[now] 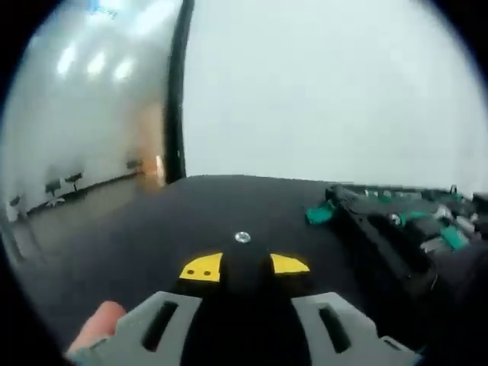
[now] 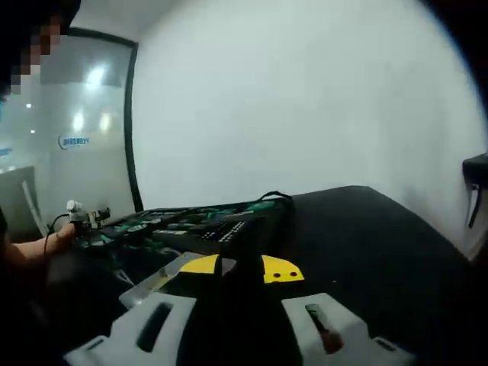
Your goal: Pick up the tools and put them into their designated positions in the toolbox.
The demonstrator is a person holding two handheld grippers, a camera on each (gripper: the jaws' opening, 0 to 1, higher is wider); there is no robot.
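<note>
Table [image 1: 191, 206]: black top, seen in both gripper views, backed by a plain white wall [image 1: 320, 84]; a glass partition [image 1: 84, 99] is seen to one side. Open room is left on the bare black surface ahead of the left gripper, and in the right gripper view bare top stretches off to the right as far as the table's far edge.

Toolbox [image 2: 198, 225]: black, lying open and low on the table, long axis across the right gripper view, green-handled tools [image 1: 427, 221] seated in its slots. It is placed ahead and left of the right gripper [image 2: 242, 271], and to the right of the left gripper [image 1: 244, 267]. The right gripper is judged the nearer.

Left gripper: yellow-tipped jaws held slightly apart, nothing pinched; a fingertip [image 1: 99, 324] is seen at its base.

Right gripper: jaws likewise spread a little, nothing held.

Loose tool to be picked: none can be made out outside the box.
</note>
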